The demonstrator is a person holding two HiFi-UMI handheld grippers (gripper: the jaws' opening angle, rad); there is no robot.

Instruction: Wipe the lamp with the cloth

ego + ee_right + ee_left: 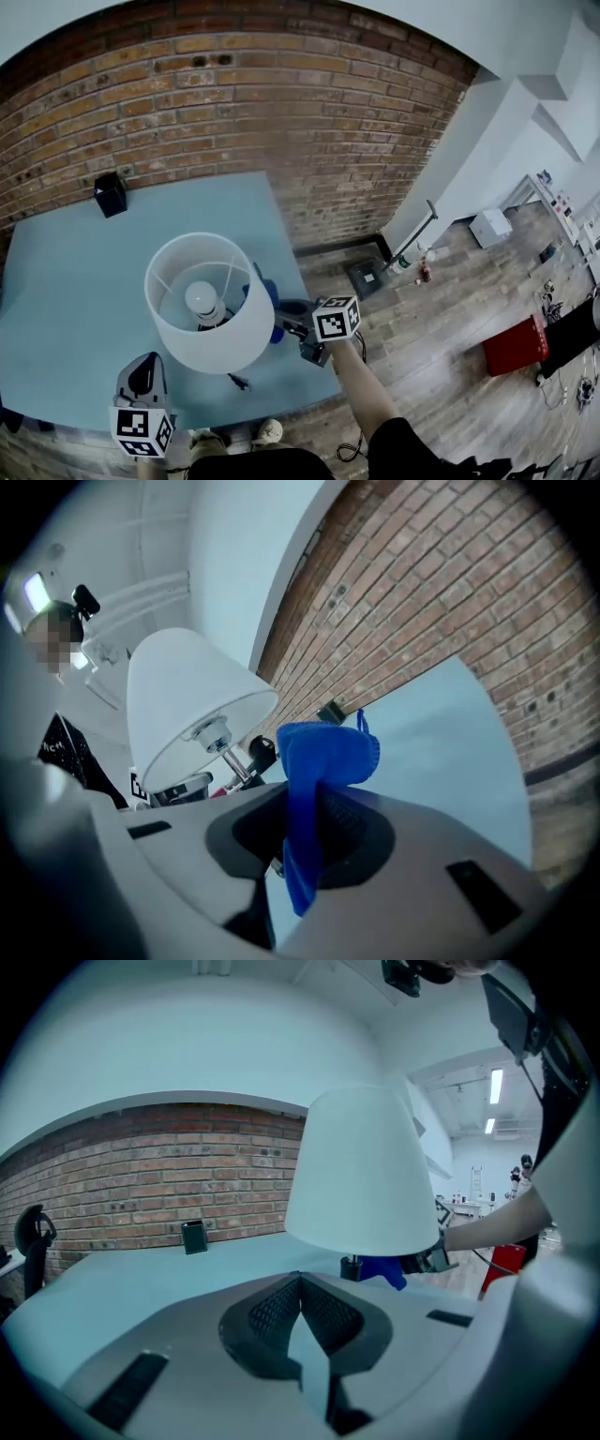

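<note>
While pinched in the clenched right tongs [309,827], blue cloth [328,757] just beside the stem of the lamp [211,300], below the shade | lamp upright on table [75,281] | left tongs [300,1283] clenched, empty, apart from lamp | step: judged start of wiping | next: probably light contact along stem and shade, without tipping.

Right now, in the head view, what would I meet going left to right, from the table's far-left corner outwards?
black box → lamp → right gripper, jaws shut on the blue cloth → red box
</note>
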